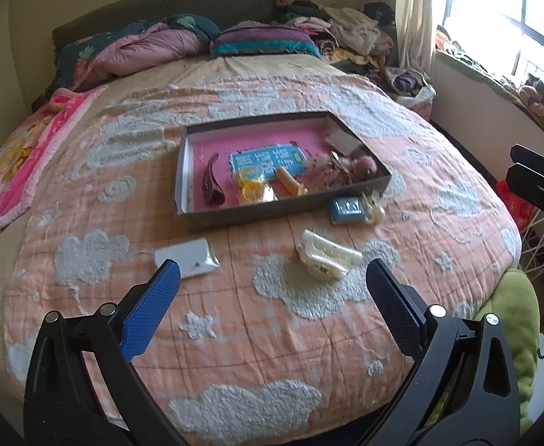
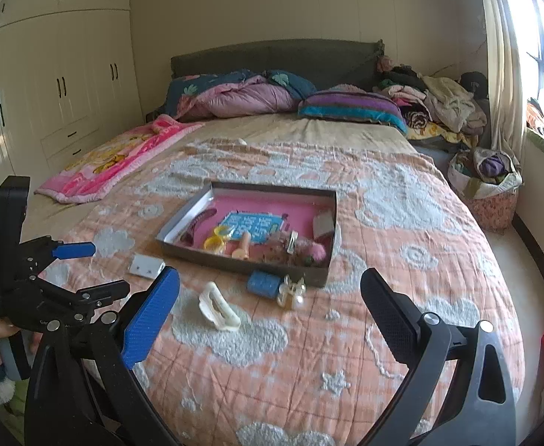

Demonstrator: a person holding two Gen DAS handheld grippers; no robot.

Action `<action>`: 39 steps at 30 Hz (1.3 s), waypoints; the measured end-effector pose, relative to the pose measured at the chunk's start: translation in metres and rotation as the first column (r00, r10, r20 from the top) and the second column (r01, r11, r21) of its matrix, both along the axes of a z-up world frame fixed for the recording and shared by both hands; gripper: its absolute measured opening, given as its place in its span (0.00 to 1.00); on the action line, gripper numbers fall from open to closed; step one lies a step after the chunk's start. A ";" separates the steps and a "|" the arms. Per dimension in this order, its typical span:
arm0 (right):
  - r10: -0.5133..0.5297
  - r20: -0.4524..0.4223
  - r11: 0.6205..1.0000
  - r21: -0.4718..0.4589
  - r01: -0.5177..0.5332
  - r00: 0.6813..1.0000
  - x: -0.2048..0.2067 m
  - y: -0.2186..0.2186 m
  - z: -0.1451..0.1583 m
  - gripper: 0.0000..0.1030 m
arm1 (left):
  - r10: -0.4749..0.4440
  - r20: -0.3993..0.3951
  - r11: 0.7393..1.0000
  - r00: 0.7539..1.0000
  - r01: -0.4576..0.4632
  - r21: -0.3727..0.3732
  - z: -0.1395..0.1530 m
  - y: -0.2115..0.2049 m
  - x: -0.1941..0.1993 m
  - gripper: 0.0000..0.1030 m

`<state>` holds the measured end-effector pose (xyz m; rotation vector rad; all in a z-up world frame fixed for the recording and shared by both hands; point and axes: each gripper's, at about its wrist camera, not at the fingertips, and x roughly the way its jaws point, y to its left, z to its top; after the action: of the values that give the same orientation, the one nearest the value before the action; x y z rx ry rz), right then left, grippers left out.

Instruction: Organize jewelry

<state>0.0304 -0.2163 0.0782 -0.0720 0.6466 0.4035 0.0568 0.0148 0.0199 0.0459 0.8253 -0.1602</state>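
Note:
A grey tray (image 1: 272, 211) with a pink floor sits on the bed, also in the right wrist view (image 2: 235, 264). It holds a dark hair clip (image 1: 210, 182), yellow rings (image 1: 251, 184), a blue card (image 1: 268, 160) and pink fluffy pieces (image 1: 346, 169). On the quilt in front lie a cream claw clip (image 1: 324, 254) (image 2: 218, 308), a white earring card (image 1: 186, 262) (image 2: 145, 265), a small blue card (image 1: 348, 210) (image 2: 262, 284) and a pearl clip (image 1: 374, 210) (image 2: 292, 293). My left gripper (image 1: 272, 278) is open and empty, just short of the claw clip. My right gripper (image 2: 270, 290) is open and empty.
Folded quilts and a striped pillow (image 1: 264, 42) lie at the headboard. A pink blanket (image 1: 23, 156) is on the left. Clothes (image 2: 446, 107) pile at the back right. A wardrobe (image 2: 49, 93) stands left, a fabric basket (image 2: 487, 186) and window right.

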 end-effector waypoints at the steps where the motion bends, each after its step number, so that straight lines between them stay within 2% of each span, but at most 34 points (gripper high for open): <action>1: 0.000 -0.004 1.000 -0.004 0.000 1.000 -0.001 0.000 -0.002 0.95 | -0.005 -0.005 1.000 1.000 0.005 0.004 -0.002 -0.003 -0.001 0.91; 24: -0.045 -0.080 0.998 -0.053 0.041 0.996 -0.006 -0.022 -0.041 0.95 | -0.088 -0.093 0.996 0.992 0.091 0.022 -0.041 -0.042 0.003 0.91; 39: -0.081 -0.174 0.996 -0.054 0.072 0.981 0.016 -0.031 -0.070 0.95 | -0.102 -0.156 0.994 0.982 0.105 0.009 -0.070 -0.049 0.018 0.91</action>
<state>0.0462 -0.2474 0.0083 -0.0569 0.8315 0.3223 0.0744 -0.0344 -0.0500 0.0933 0.9807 -0.2572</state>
